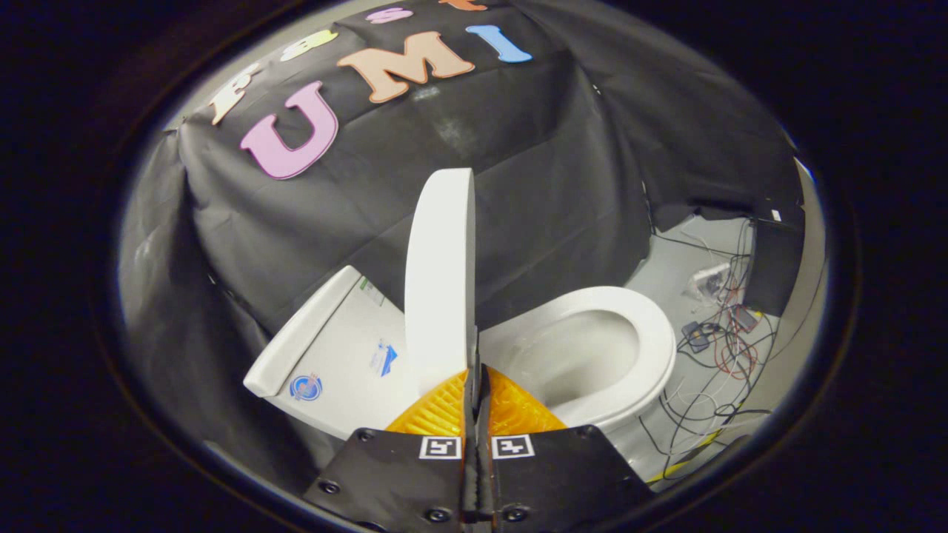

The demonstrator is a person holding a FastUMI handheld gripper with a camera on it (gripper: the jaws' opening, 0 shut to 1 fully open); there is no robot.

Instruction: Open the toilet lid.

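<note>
The white toilet lid point(441, 281) stands raised, close to upright, between the tank point(333, 348) and the open bowl. Its lower rim runs down into the narrow slit between my fingers. My gripper point(474, 396) is shut, with both fingers point(437, 411) pressed on that rim. Beyond the fingers and to the right lies the seat ring point(652, 348), uncovered, with the bowl point(578, 355) open inside it. The lid's far edge points at the black cloth wall.
Loose cables point(718, 355) and small devices lie on the grey floor to the right of the bowl. A black box point(774, 266) stands beyond them. The black cloth wall point(296, 222) hangs close behind the tank and lid.
</note>
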